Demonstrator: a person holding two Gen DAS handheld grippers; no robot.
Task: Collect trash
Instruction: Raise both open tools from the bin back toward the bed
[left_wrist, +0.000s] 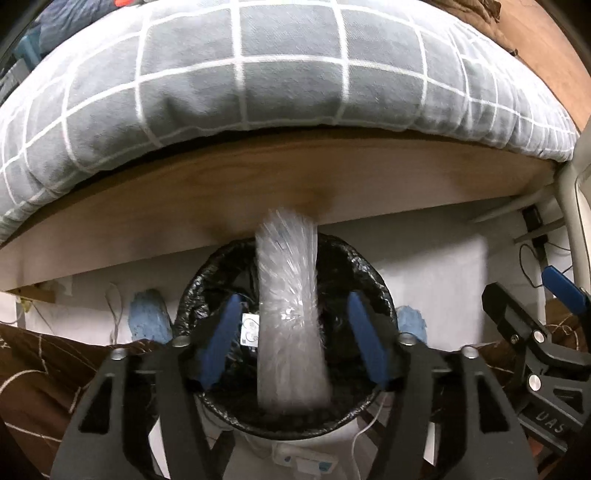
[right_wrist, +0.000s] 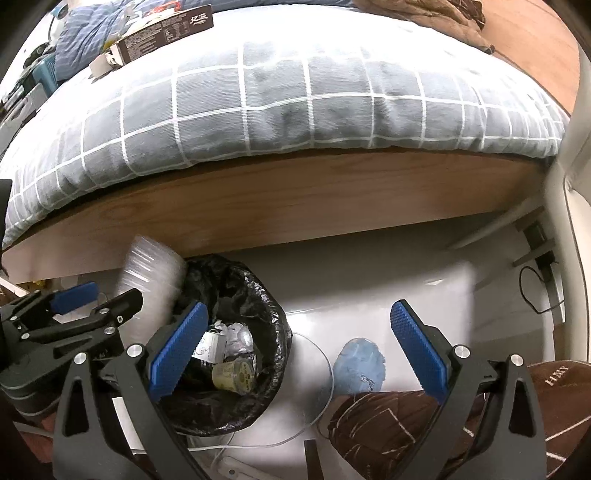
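Left tool (left_wrist: 291, 339) is standing released, its fingers wide of the blurred clear plastic cup stack (left_wrist: 290, 314) that is dropping over the black-lined trash bin (left_wrist: 207, 280). Right tool (right_wrist: 299, 350) is hanging released, grasping nothing. Risk: the stack is tilting toward the rim and may tip out onto the floor.
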